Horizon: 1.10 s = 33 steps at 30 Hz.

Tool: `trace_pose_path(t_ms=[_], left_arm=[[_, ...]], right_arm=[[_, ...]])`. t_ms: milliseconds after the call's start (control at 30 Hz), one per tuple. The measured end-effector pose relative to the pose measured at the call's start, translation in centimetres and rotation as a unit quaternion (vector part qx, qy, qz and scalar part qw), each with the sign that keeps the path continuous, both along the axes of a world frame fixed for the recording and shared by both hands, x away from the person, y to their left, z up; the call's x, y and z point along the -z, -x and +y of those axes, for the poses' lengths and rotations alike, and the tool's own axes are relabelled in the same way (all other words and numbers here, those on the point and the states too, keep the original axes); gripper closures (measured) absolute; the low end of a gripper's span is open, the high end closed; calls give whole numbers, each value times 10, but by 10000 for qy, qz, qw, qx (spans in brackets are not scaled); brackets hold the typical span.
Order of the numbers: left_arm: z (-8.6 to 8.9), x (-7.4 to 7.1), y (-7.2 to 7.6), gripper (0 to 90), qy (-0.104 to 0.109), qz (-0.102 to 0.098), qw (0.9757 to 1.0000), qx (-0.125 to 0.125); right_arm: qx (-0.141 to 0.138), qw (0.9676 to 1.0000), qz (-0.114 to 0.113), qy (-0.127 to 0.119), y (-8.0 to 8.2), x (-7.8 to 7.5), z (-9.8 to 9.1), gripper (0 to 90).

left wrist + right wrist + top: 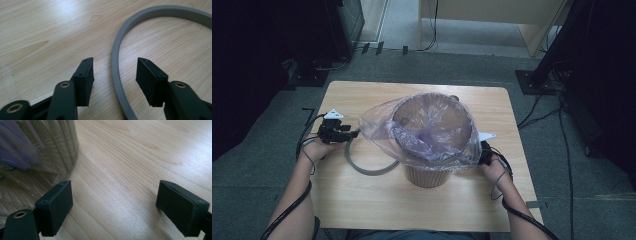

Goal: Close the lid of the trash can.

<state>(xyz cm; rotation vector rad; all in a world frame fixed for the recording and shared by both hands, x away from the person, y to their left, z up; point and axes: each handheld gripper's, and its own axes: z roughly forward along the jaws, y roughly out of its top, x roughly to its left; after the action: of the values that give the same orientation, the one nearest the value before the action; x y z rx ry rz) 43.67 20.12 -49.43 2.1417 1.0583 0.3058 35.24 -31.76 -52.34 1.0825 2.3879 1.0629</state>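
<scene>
One grey ring (117, 62) flat on counter (362, 200), at 8 o'clock from one bin (428, 175) with one plastic liner bag (377, 122). Left gripper view: left tongs (115, 75) half-open, straddling ring, pads clear. Right gripper view: right tongs (113, 206) wide, empty, bin wall beside pad.

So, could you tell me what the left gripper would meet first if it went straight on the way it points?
Most likely the grey ring: it lies on the table between the left gripper's open jaws, untouched.
</scene>
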Motion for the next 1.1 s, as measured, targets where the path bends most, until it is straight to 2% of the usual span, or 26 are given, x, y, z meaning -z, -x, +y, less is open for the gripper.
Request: trace_pose_path(t_ms=[200,433,500,600,700,800,867,900,967,1100], left_arm=[[-3,6,0,512,-247,173,9995,-40],[-4,7,2,507,-344,38,9994,-90],[-6,7,4,508,-378,1,9992,-162],[-7,9,8,528,-432,-159,9987,-208],[-8,10,9,533,-397,-180,9985,-329],[-9,8,8,545,-460,-118,9980,-414],[-10,6,7,589,-524,-54,9974,-489],[-9,6,7,639,-548,-18,9973,-494],[-10,3,8,687,-618,88,9969,-483],[-13,-2,6,757,-792,345,9945,-591]], right_arm=[[18,10000,-2,4,0,0,0,133],[23,10000,-2,7,0,0,0,133],[32,10000,-3,8,0,0,1,133],[48,10000,-5,10,1,0,1,133],[55,10000,-5,11,1,0,1,133],[57,10000,-4,10,1,0,1,133],[57,10000,-4,11,1,0,1,133],[60,10000,-4,11,1,0,1,133],[68,10000,-5,12,1,0,1,133],[85,10000,-3,12,1,0,1,133]])
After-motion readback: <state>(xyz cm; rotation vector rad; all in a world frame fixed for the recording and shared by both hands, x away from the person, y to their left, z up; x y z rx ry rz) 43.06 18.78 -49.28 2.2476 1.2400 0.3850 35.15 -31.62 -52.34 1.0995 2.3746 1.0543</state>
